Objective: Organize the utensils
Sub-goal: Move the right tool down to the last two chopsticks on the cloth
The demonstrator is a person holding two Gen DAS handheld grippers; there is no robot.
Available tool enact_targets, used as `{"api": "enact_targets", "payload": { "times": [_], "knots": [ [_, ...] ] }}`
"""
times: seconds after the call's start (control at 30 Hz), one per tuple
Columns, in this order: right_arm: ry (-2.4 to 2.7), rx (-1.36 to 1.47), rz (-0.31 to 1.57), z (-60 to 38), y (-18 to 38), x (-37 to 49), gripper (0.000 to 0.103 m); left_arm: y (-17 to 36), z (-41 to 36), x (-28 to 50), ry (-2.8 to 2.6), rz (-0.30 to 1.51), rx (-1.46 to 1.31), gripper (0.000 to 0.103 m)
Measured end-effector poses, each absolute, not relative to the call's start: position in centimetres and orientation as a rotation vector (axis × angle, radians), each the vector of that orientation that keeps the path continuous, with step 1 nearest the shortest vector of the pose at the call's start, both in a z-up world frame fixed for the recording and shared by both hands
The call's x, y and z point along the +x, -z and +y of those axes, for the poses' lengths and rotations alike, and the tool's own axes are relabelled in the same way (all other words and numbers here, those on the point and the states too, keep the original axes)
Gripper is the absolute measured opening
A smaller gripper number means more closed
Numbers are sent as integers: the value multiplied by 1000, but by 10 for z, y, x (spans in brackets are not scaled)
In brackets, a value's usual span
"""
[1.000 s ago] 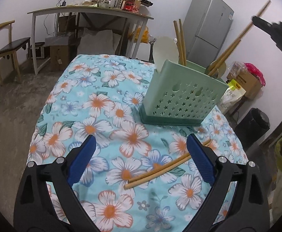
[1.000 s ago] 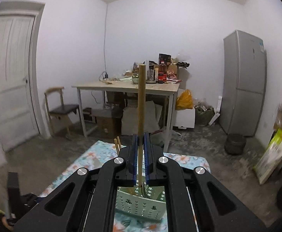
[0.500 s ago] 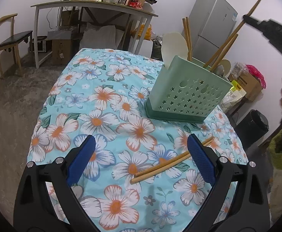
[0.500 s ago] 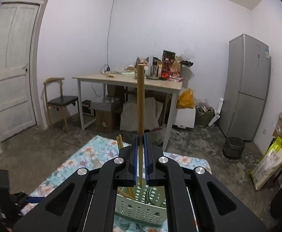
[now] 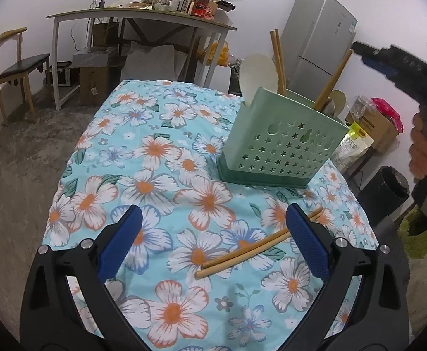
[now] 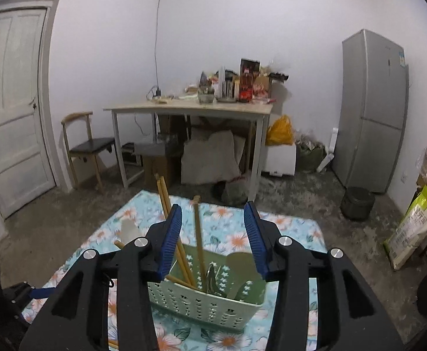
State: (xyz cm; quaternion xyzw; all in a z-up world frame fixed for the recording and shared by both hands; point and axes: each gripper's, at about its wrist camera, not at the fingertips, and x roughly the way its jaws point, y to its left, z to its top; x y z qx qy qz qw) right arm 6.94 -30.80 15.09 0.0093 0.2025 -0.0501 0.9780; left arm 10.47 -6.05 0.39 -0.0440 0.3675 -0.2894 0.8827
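Left wrist view: left gripper (image 5: 210,235) is hovering low over the floral tablecloth (image 5: 166,158), jaws standing wide apart, nothing between the pads. Two loose chopsticks (image 5: 257,244) are lying side by side on the cloth, running diagonally; their far ends are passing behind the right-hand blue pad, not touching it as far as I can tell. Green utensil holder (image 5: 277,146) is sitting upright on its darker base further back, right of centre. Sticking out of it: a white flat spoon (image 5: 258,73) at the back left, a pair of chopsticks (image 5: 277,55) beside it, one single chopstick (image 5: 333,79) leaning out to the right, and a second pale spoon head (image 5: 337,102) at the right end. Right gripper (image 5: 368,52) is showing at the upper right edge, above and right of the holder, with the person's hand (image 5: 424,149) wrapping its handle.

Right wrist view: right gripper (image 6: 213,231) is sitting directly above the holder (image 6: 204,298), jaws opening, about half spread. A single chopstick (image 6: 197,231) is standing between the blue pads, touching neither, lower end down inside the holder. Pair of chopsticks (image 6: 162,196) is leaning just behind the left pad. Metal utensils in the holder's middle section are too murky to identify.
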Motion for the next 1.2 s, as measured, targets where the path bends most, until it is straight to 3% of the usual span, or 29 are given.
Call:
{"api": "enact_targets", "payload": {
  "times": [0.33,0.8,1.13,1.2],
  "knots": [
    [30,226,371,-336,-147,3,50,-8,-68,98,629,715,-27,95],
    [-157,1089,826,-353,77,-30,50,-1,-84,109,640,731,58,95],
    [-168,1226,849,-349,108,-6,50,16,-98,111,480,757,294,95],
    [-154,1245,842,-350,112,-3,45,15,-99,112,467,758,314,95]
  ]
}}
